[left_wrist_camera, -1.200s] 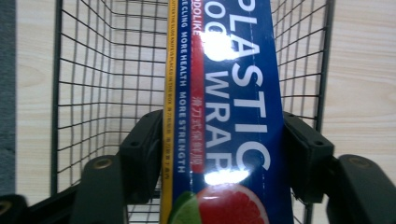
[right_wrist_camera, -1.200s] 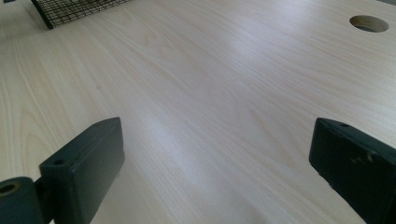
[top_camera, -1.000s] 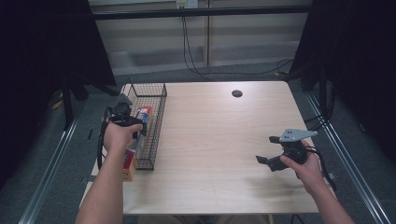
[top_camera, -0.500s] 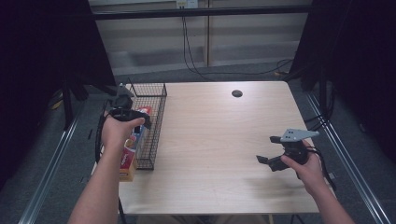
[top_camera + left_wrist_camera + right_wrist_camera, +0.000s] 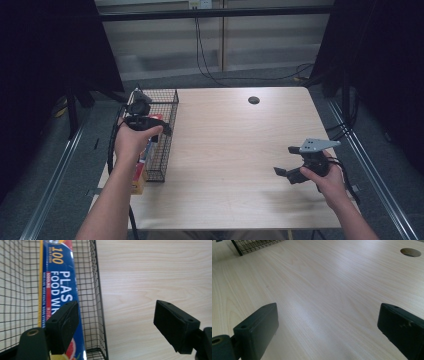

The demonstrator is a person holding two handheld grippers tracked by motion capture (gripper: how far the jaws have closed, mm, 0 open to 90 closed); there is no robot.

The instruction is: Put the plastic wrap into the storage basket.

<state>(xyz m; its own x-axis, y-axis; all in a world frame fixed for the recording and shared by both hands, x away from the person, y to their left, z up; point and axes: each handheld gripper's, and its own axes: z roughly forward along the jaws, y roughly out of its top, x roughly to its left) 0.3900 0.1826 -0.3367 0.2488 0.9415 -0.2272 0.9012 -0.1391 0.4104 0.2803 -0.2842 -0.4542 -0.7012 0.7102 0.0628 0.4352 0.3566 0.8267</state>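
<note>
A blue plastic food wrap box [image 5: 60,290] lies lengthwise in the black wire basket [image 5: 98,302] at the table's left edge. Its near end [image 5: 140,175] pokes past the basket [image 5: 171,116]. My left gripper [image 5: 159,127] hovers above the basket. Its jaws have just been opening and stand apart with nothing pressed between them. In the left gripper view this gripper [image 5: 120,312] straddles the basket's wall, with the box below its left jaw. My right gripper [image 5: 281,173] is held low over the bare wood at the right, open and empty [image 5: 329,322].
A round cable hole [image 5: 254,100] sits in the far middle of the light wooden table [image 5: 225,150]; the right gripper view has that hole [image 5: 410,252] at top right. Metal rails run along both sides of the table. Cables hang behind it.
The left gripper has let go of the box, opened its jaws and lifted away toward the basket's far end. The box stays in the basket. The right hand has kept still.
</note>
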